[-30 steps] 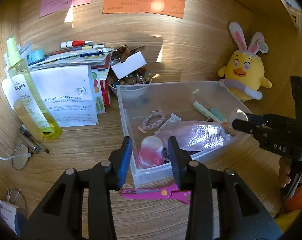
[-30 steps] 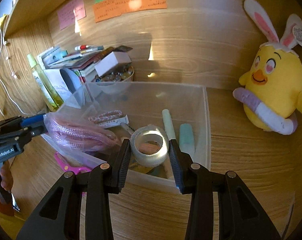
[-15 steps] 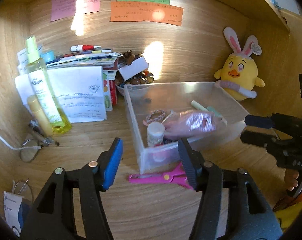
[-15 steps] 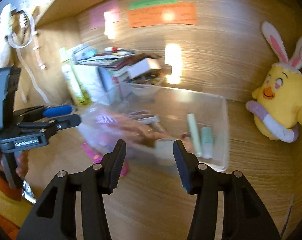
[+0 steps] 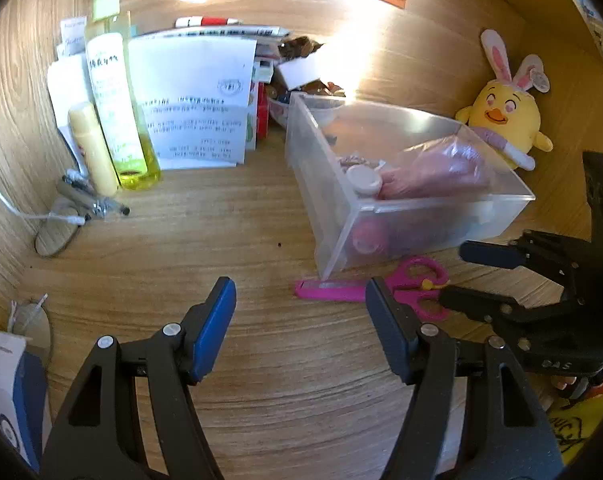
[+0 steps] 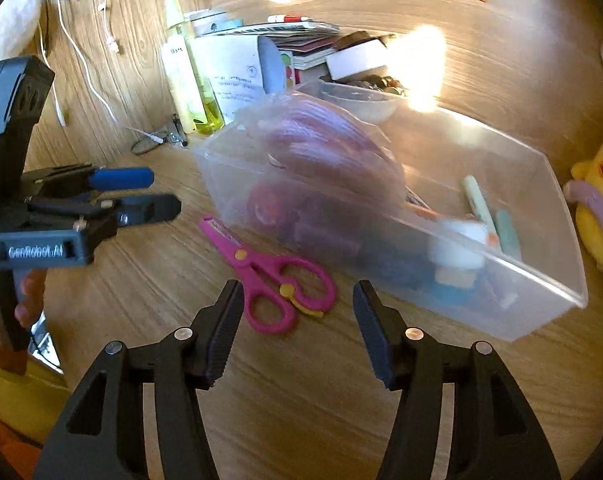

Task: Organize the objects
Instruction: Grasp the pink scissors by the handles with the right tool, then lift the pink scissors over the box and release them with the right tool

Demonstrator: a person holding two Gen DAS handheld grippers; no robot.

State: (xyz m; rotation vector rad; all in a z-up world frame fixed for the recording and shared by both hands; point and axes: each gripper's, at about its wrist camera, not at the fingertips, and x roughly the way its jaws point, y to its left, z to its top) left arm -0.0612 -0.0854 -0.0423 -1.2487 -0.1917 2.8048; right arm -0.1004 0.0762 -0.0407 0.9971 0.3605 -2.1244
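- The left gripper [image 5: 301, 304] hangs over bare wood near the front edge of the desk [image 5: 221, 240]. Its jaws have just been opening and now stand wide apart, with nothing between them.
- The right gripper [image 6: 297, 304] is tilted down over the pink scissors [image 6: 269, 268]. Its jaws have just been spreading too; they stand partly open, not touching the handles, which lie on the desk ahead of the tips.
- The scissors lie flat just in front of the clear plastic bin [image 6: 549, 280], their blade end pointing toward the left gripper and close by the bin's front corner.
- The bin sits toward the right side of the desk. Inside it:
  - a clear bag of pink cord [image 6: 325, 148], bulging above the rim at the left end;
  - a pale round lid or jar [image 5: 363, 180] against the front wall;
  - two pastel sticks [image 6: 489, 212] at the right end;
  - some blurred items low along the front wall that I cannot make out.
- A yellow chick plush with rabbit ears [image 5: 505, 116] sits by the back wall, just right of the bin.
- At the back left stand a tall yellow spray bottle [image 5: 117, 108], a smaller cream bottle [image 5: 93, 148] and a leaning stack of papers [image 5: 197, 100].
- A bowl of small trinkets [image 6: 365, 92] is behind the bin.
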